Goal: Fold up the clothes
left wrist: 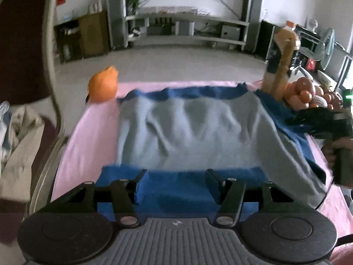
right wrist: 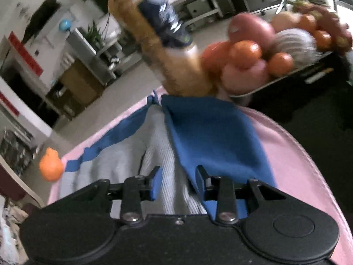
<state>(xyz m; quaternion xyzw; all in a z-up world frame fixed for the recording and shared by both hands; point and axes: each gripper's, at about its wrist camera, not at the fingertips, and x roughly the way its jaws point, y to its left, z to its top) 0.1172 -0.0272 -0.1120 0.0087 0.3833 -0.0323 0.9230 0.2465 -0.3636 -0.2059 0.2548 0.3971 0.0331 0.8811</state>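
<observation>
The left gripper [left wrist: 175, 183] gapes wide over the near blue hem of the grey-and-blue garment [left wrist: 187, 130] spread across the pink table [left wrist: 92, 132], while the right gripper [right wrist: 178, 182], nearer its right edge, straddles a raised grey fold, half-closed.

left tongs [left wrist: 176, 174]: black linkage arms, silver pivot screws, round black side discs, grey ribbed housing. right tongs [right wrist: 178, 181]: same black build, blue finger pads [right wrist: 157, 184].

Ahead-left of the left tool [left wrist: 175, 184], pink tabletop [left wrist: 88, 132] lies bare up to an orange [left wrist: 103, 84]; ahead-right, a bottle [left wrist: 279, 70] and fruit tray [right wrist: 282, 78] crowd the edge.
</observation>
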